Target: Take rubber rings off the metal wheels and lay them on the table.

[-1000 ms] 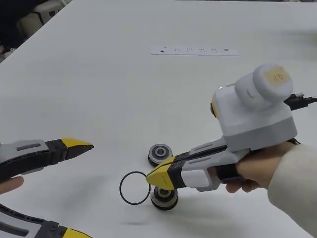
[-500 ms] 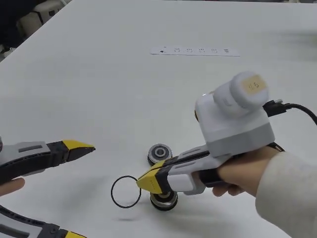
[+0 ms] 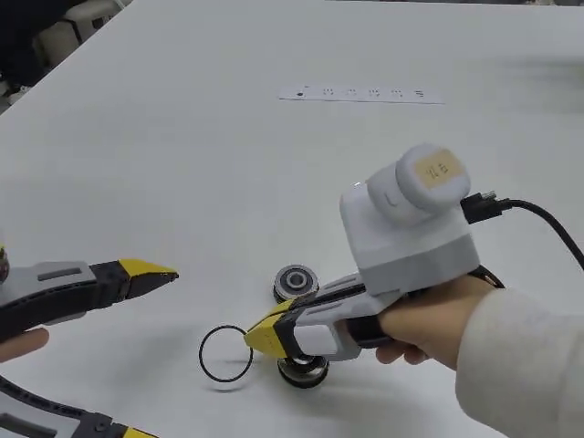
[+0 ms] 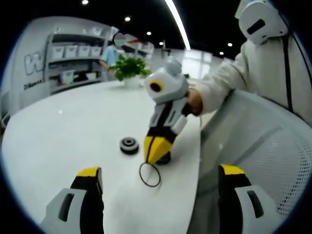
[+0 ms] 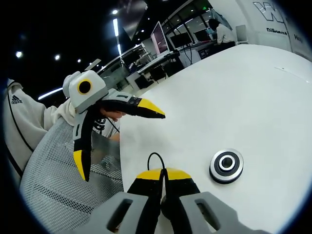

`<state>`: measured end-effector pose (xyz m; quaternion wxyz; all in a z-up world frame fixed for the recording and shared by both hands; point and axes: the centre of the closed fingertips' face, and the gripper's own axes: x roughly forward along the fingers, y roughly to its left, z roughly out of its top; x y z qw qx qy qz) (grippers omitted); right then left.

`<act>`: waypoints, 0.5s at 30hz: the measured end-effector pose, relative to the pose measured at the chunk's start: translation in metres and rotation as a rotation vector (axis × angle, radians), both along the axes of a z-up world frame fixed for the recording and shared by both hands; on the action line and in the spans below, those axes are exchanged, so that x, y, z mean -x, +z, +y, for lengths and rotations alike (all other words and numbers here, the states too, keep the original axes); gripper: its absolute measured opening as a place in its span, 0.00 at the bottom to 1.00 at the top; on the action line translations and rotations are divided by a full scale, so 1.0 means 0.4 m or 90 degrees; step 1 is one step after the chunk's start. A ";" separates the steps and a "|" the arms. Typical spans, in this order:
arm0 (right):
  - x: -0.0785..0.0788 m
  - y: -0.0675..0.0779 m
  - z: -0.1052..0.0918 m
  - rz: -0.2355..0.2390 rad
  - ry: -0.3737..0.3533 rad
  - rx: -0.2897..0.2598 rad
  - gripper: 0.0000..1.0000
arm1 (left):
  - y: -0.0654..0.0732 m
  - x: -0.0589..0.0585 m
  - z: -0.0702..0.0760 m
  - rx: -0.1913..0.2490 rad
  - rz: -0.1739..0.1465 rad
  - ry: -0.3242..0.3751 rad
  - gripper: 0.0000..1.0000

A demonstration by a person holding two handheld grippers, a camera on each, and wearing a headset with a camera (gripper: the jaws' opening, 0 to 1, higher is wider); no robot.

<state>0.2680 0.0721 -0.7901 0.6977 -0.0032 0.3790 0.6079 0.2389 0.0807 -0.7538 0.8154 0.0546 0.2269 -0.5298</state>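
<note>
**Ring pinched, clear of the wheel**

Right gripper (image 3: 260, 336) was clamped on the rubber ring's (image 3: 225, 353) near edge. The ring hung low over the table (image 3: 182, 137), just beside the nearer of 2 metal wheels (image 3: 302, 369). It looked thin, light and soft, so best pinched across the cord. Left gripper (image 4: 159, 170) was spread wide, empty.

The left gripper (image 4: 160, 171) is showing at the bottom edge, its jaws standing wide apart. At centre frame the right gripper (image 4: 155, 153) is pinching a rubber ring (image 4: 150, 175) above the white table (image 4: 68, 126), with a metal wheel (image 4: 129, 145) lying just left.
</note>
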 end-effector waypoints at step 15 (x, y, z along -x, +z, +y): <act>-0.011 -0.009 -0.006 -0.031 0.007 0.016 0.01 | 0.000 0.004 -0.003 -0.001 0.003 -0.001 1.00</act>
